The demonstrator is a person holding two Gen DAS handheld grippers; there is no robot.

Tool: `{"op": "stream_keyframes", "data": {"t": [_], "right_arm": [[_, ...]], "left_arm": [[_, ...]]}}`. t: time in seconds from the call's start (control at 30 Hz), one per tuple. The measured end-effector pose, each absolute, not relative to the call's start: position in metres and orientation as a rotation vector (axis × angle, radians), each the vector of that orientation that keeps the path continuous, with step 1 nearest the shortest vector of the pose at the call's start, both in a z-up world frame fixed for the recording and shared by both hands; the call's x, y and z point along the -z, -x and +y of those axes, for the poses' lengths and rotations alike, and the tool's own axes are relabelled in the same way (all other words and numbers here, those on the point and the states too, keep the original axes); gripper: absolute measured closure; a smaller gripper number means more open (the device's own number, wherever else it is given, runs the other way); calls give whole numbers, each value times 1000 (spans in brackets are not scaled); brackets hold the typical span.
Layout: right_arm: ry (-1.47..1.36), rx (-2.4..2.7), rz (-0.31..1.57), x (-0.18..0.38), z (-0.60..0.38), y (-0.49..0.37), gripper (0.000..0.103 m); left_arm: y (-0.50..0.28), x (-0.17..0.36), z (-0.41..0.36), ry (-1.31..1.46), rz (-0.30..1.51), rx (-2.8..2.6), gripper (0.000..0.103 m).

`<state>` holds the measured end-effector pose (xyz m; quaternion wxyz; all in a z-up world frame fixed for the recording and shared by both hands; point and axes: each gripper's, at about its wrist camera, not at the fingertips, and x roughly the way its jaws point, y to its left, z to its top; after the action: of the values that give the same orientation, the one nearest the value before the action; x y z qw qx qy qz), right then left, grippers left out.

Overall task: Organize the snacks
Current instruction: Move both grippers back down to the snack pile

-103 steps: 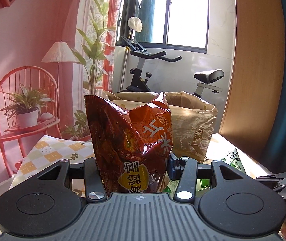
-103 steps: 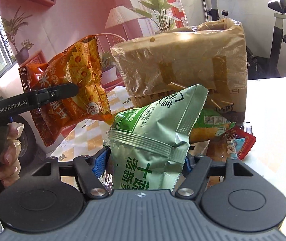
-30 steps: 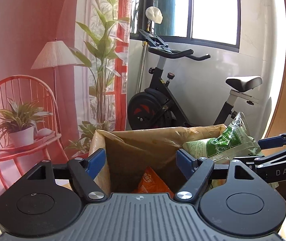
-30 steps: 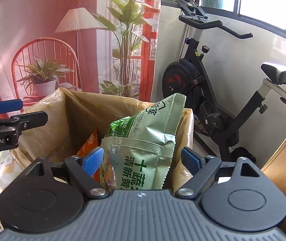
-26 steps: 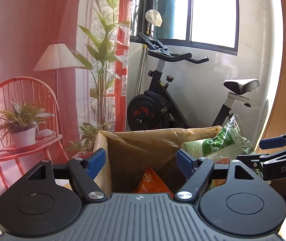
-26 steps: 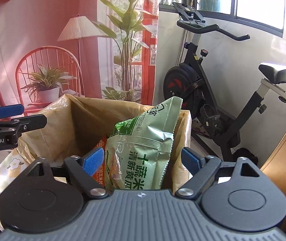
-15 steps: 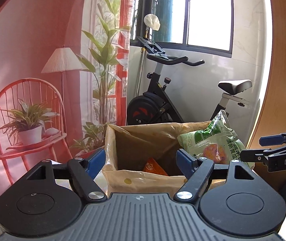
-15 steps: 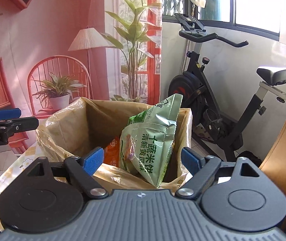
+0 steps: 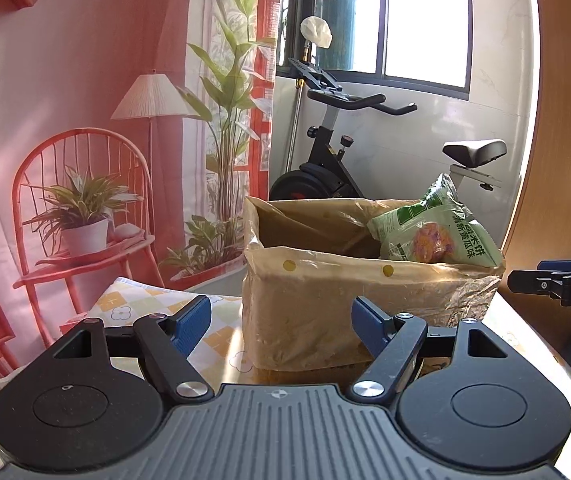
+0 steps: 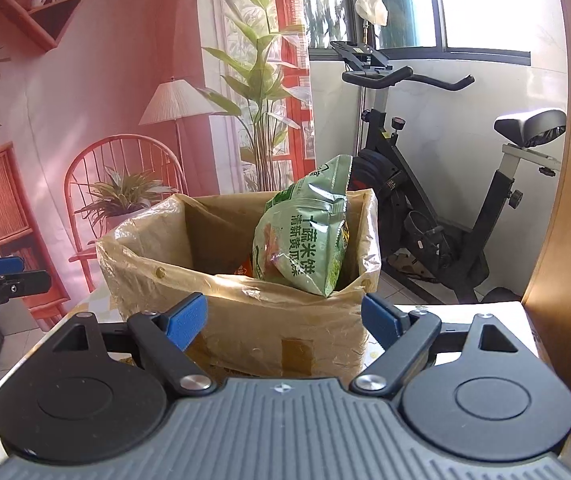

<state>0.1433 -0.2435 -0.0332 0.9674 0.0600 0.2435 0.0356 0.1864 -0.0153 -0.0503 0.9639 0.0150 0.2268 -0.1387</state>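
A brown cardboard box lined with clear plastic [image 9: 325,312] [image 10: 269,320] stands on the table. A green snack bag [image 9: 433,232] [image 10: 305,236] leans upright in its right end, its top above the rim. A sliver of an orange bag [image 10: 242,269] shows low inside the box. My left gripper [image 9: 281,320] is open and empty, a little short of the box's near wall. My right gripper [image 10: 285,318] is open and empty too, in front of the box's right half. Each gripper's fingers show at the edge of the other's view [image 9: 557,282] [image 10: 1,276].
The table wears a cloth with yellow and white checks [image 9: 141,304]. An exercise bike [image 10: 425,200] stands on the floor behind the table. A wooden panel [image 10: 565,220] rises at the right. A printed backdrop with a red chair [image 9: 77,208] hangs at the left.
Both grippers have drawn back from over the box, so its near wall now shows. The green bag has stayed behind, standing in the box. Both jaws kept the same width.
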Motion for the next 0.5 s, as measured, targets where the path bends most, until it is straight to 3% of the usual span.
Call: {"op": "stream_keyframes", "data": {"t": [0.5], "right_arm": [[-203, -80, 657, 115, -236, -125, 17]], "left_arm": [[-181, 114, -4, 28, 599, 293, 25]]}}
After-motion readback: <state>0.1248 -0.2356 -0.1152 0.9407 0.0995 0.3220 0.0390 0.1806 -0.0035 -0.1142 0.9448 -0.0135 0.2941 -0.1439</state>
